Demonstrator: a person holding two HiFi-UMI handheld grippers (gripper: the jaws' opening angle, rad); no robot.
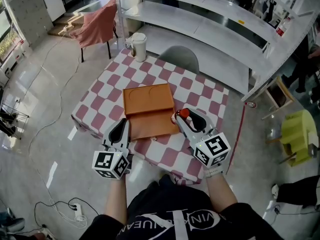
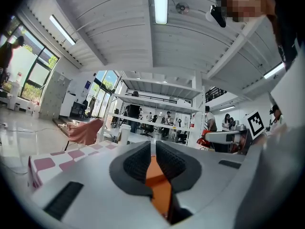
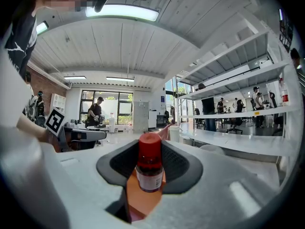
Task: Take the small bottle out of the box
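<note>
Your right gripper [image 3: 149,150] had its jaws clamped on the small bottle [image 3: 149,163], one dark ribbed pad on each side of it. The bottle stood upright in that grip, with a red cap, dark red contents and a pale label round its lower half. You could not read the print on that label in either view.

From the head view, the bottle [image 1: 184,113] was out of the orange box [image 1: 149,104]. It sat just beside the box's right edge, near its near right corner, above the checked table [image 1: 107,91].

Your left gripper [image 2: 154,151] had its jaws drawn narrow, with a thin orange edge of the box pinched between the pads. In the head view, this gripper [image 1: 123,125] met the box at its near left corner.

The box lay about the middle of the table. Its top showed as two flat orange panels with a ridge across them.

A white jug [image 1: 138,46] stood at the table's far left corner, well apart from the box. A grey chair [image 1: 181,58] was tucked against the far edge.

Each gripper's cube carried black-and-white square markers. The white lettering on your black shirt was only partly legible from above.
</note>
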